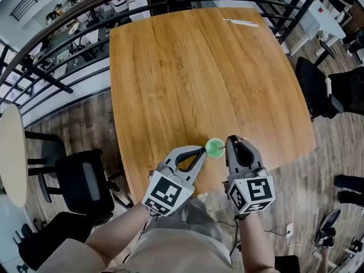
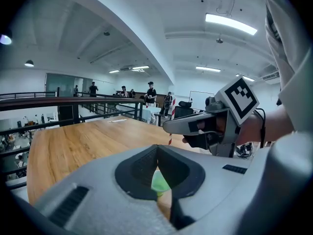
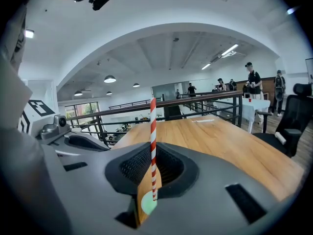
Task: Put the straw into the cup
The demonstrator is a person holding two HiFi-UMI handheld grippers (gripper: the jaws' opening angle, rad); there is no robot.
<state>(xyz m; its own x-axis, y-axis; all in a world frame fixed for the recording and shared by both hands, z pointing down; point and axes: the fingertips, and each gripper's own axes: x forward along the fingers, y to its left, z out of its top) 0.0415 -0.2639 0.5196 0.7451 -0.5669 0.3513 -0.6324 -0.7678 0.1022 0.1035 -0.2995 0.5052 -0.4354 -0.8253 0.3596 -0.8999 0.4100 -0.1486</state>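
Beside the right tongs [image 1: 232, 141], the cup [image 1: 215, 147] sits pinched by the closed left tongs [image 1: 202, 151]. The right tongs clamp the straw [image 3: 153, 146] upright, its lower end at the cup's mouth. A tilted push could snag the rim and tip the cup.

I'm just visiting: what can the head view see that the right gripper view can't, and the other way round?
Only the head view: the left gripper and right gripper seen from above, side by side at the near edge of the wooden table, plus the person's forearms and the floor.
Only the right gripper view: a plain look at the red-and-white straw, upright and clamped between its jaws, and the ceiling lights.
Both: the table and the green cup.
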